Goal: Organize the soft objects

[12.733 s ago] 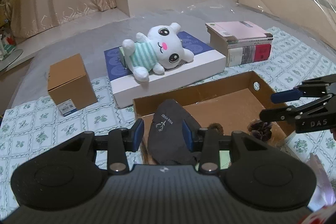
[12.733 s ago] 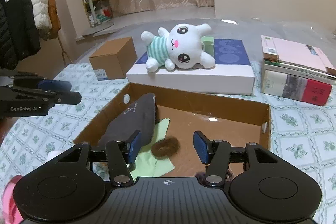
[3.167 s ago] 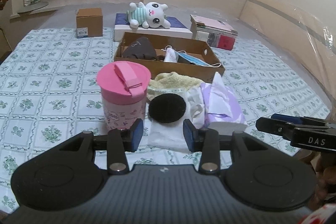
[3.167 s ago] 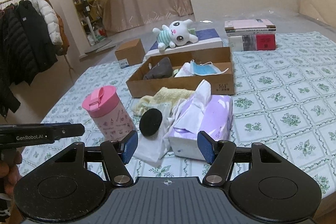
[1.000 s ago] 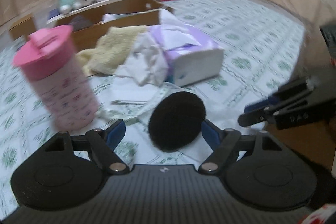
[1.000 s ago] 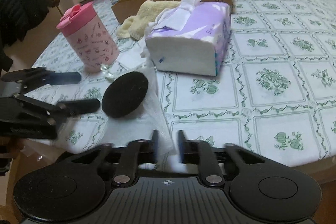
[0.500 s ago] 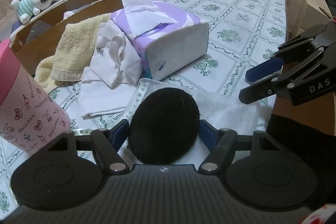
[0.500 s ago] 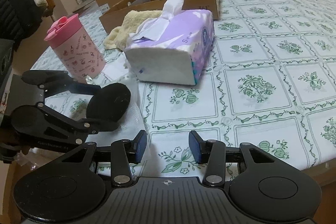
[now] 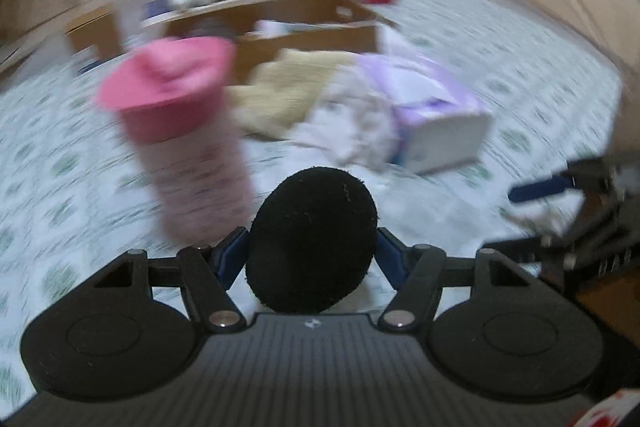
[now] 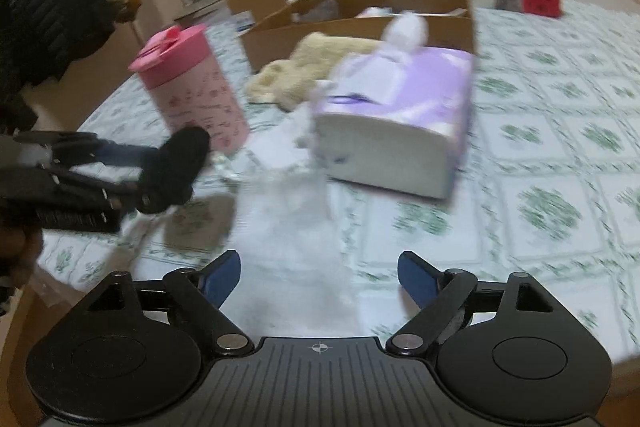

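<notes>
While several soft items can already be made out inside the cardboard box [image 10: 360,27], though too blurred to name, much is left outside it on the patterned cloth [image 10: 560,147]: a yellow towel [image 10: 316,67], a crumpled white cloth [image 9: 352,131], a flat white cloth [image 10: 288,227] and a purple tissue pack [image 10: 400,115], all lying near a pink cup [image 10: 192,91]. The task is judged to be partly done.

A black round pad [image 9: 312,239] is held clear of the cloth by the left gripper [image 9: 312,259]; its blue fingers [image 9: 232,255] are pressed against either edge of the pad, having closed a little further onto it.

The right gripper [image 10: 320,279] is seen with its fingers [image 10: 222,277] spread wide, having just been opened. Nothing is clamped; the flat white cloth lies below and between them, and whether it is touched cannot be told.
</notes>
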Action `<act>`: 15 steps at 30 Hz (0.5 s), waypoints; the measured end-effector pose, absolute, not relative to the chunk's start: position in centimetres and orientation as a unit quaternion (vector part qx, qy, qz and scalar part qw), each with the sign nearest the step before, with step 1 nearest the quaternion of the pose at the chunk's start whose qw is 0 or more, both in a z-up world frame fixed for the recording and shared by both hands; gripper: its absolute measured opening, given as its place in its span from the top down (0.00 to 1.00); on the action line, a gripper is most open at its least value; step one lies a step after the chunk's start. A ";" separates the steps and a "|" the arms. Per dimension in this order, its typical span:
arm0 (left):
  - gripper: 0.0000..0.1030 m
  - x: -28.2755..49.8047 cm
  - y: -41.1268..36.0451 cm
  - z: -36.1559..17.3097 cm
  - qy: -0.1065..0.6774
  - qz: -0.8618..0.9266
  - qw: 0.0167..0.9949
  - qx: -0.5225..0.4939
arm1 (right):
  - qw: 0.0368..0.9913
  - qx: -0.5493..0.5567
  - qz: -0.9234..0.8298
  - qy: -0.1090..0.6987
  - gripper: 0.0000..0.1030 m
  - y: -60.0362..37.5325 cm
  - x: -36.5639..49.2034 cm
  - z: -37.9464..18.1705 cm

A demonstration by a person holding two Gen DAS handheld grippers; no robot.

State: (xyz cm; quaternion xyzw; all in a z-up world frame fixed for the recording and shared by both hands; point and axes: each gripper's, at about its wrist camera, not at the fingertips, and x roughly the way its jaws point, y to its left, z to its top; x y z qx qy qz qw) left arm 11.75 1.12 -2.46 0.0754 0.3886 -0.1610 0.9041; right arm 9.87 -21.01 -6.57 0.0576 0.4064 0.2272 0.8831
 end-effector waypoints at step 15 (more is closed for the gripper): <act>0.37 10.2 6.4 -2.7 0.389 -0.121 0.913 0.020 | 0.876 -0.134 0.235 0.398 0.17 -12.4 11.1 -10.0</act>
